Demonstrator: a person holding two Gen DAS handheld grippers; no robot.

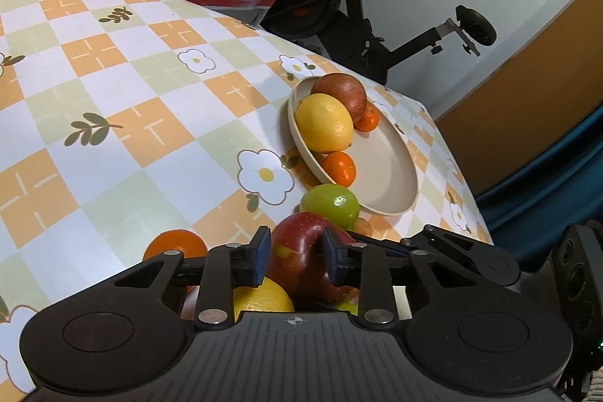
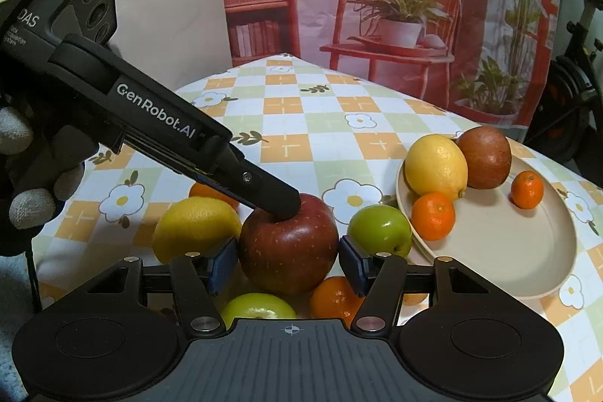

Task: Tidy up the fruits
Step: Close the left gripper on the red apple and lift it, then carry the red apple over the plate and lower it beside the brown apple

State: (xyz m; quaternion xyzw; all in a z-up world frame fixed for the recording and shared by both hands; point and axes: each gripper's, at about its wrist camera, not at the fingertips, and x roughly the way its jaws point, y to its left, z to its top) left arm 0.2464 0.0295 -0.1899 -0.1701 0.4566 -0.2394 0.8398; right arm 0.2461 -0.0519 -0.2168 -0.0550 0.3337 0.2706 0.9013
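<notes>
A red apple (image 2: 288, 243) sits among loose fruit near the table's front. My left gripper (image 1: 296, 257) has its blue pads on both sides of this apple (image 1: 297, 251); in the right wrist view its finger (image 2: 271, 194) rests on the apple's top. My right gripper (image 2: 288, 262) is open, its pads flanking the same apple without clearly touching it. A beige plate (image 2: 508, 251) at the right holds a lemon (image 2: 435, 166), a brownish-red apple (image 2: 484, 157) and two tangerines (image 2: 432, 215).
Around the apple lie a lemon (image 2: 194, 226), a green apple (image 2: 378, 228), another green apple (image 2: 258, 306) and oranges (image 2: 333, 296). The checked tablecloth (image 1: 113, 81) stretches back to a red printed backdrop. An exercise bike (image 1: 358, 6) stands beyond the table's right edge.
</notes>
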